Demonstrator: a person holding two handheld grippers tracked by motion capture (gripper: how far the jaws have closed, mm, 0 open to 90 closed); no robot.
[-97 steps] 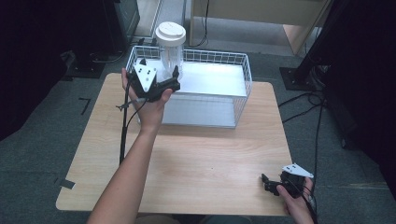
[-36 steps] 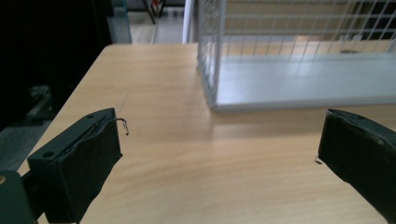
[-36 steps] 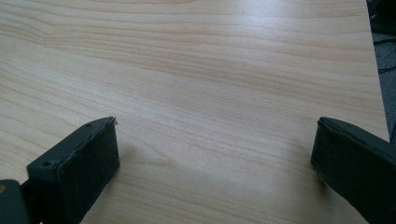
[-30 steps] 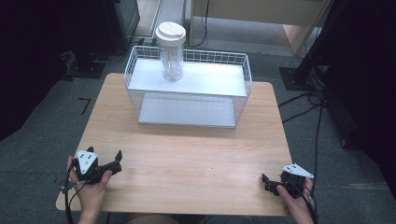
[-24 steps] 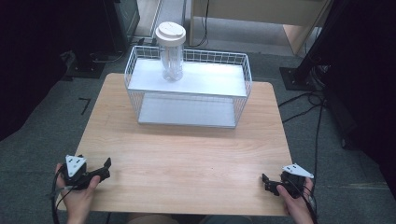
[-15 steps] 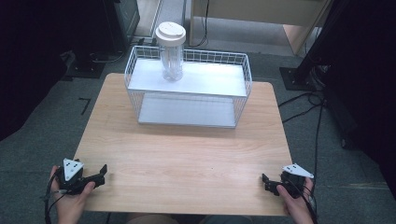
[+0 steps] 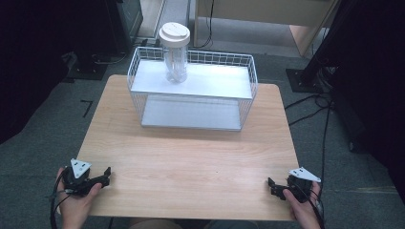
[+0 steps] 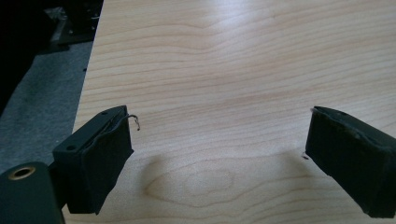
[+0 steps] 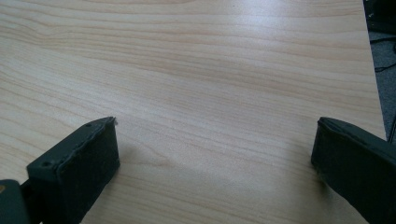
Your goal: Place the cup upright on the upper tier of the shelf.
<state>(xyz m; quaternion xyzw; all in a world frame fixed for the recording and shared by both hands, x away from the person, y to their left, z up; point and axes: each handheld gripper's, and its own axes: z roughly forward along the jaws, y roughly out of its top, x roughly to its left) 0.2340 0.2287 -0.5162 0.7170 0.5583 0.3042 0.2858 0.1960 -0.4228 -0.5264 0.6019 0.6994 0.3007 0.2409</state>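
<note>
Left gripper [image 7: 106,174] sits at the near-left corner of the wooden table [image 7: 191,157], held in the person's left hand [image 7: 76,198], nose pointing right across the table. Jaws spread wide in the left gripper view [image 8: 219,154], nothing between them, bare wood underneath.

Right gripper [image 7: 272,185] at the near-right corner in the right hand [image 7: 305,205], nose pointing left. Jaws also wide apart in the right gripper view [image 9: 215,158], empty.

White wire basket [image 7: 248,76] at the far edge of the table, long axis running left-right. Clear tumbler [image 7: 175,57] with a white lid [image 7: 174,34] stands upright on the basket's upper shelf, toward its left end, long axis vertical, lid up. Well apart from both grippers.
</note>
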